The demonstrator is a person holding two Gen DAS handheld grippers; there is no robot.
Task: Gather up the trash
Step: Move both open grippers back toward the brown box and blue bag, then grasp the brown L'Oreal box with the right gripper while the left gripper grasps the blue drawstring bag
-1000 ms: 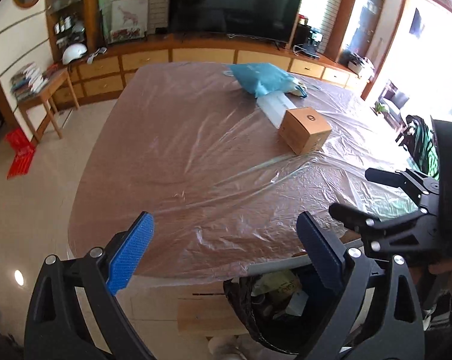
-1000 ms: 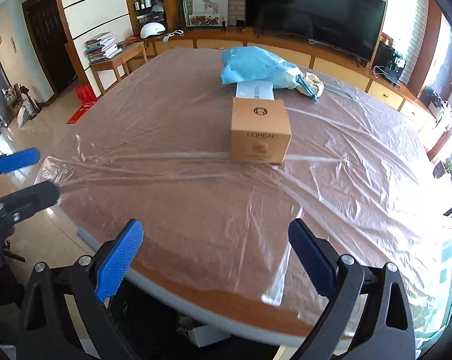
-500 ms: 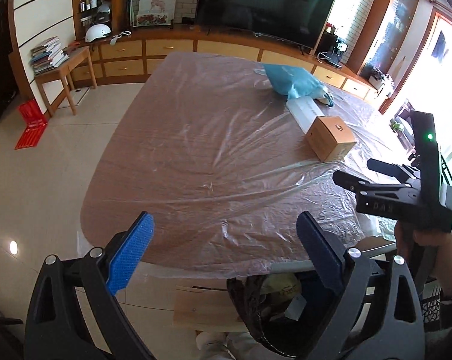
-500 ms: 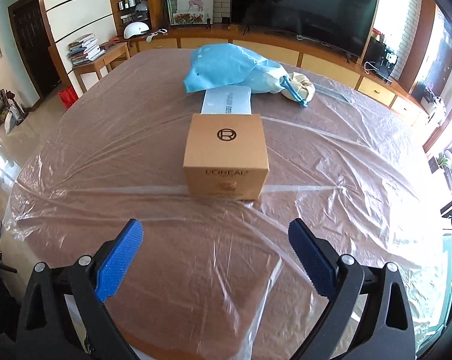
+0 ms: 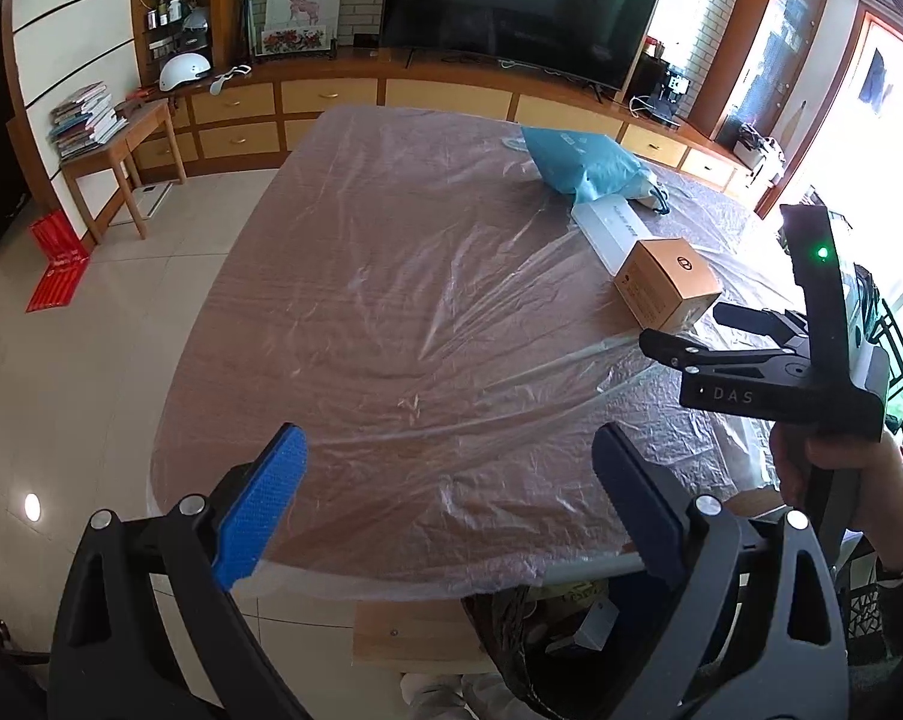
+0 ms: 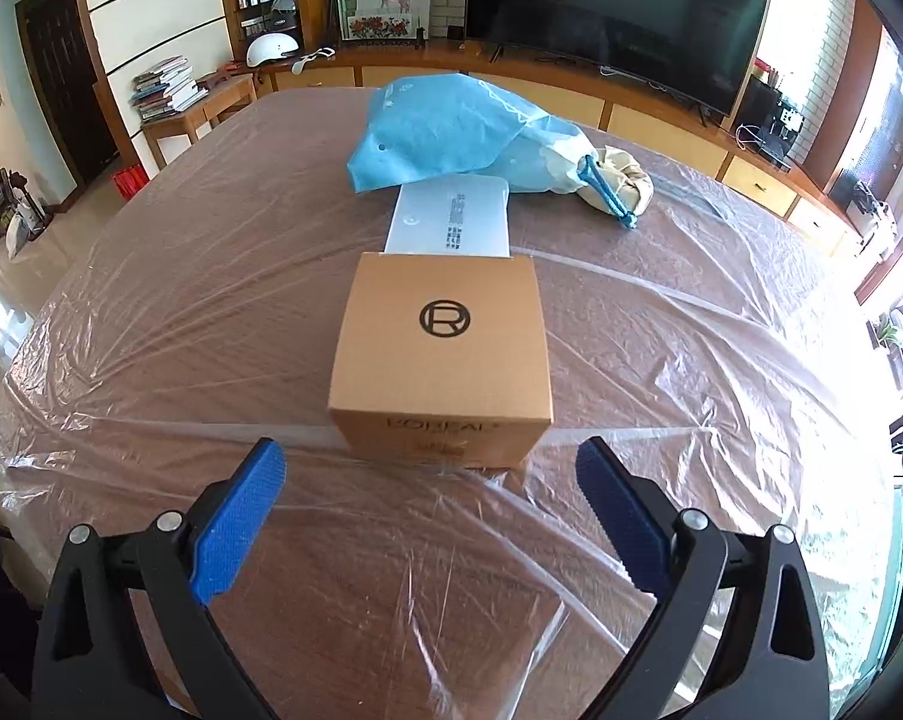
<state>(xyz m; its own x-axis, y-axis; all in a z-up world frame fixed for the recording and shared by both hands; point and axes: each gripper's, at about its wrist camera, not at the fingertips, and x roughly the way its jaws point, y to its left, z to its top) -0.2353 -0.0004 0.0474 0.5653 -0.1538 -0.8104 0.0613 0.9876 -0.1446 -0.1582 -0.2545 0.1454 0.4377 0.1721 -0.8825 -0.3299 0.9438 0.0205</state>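
A tan cardboard box [image 6: 442, 354] sits on the plastic-covered table, just ahead of my open, empty right gripper [image 6: 430, 504]. Behind it lie a flat white box [image 6: 451, 216] and a blue bag [image 6: 451, 132] tied to a cream pouch [image 6: 619, 183]. In the left wrist view the tan box [image 5: 670, 282], white box [image 5: 610, 225] and blue bag [image 5: 583, 162] sit at the right, with the right gripper [image 5: 685, 330] just short of the tan box. My left gripper [image 5: 451, 498] is open and empty over the table's near edge. A black trash bag [image 5: 511, 624] with rubbish hangs below that edge.
The brown table [image 5: 361, 276] is covered in wrinkled clear plastic. A wooden stool [image 5: 415, 636] stands under the near edge. A TV cabinet [image 5: 451, 96] runs along the far wall, a side table with books [image 5: 91, 126] at the left.
My right gripper has moved forward over the table up to the tan box. My left gripper has risen and pulled back a little, showing more of the room.
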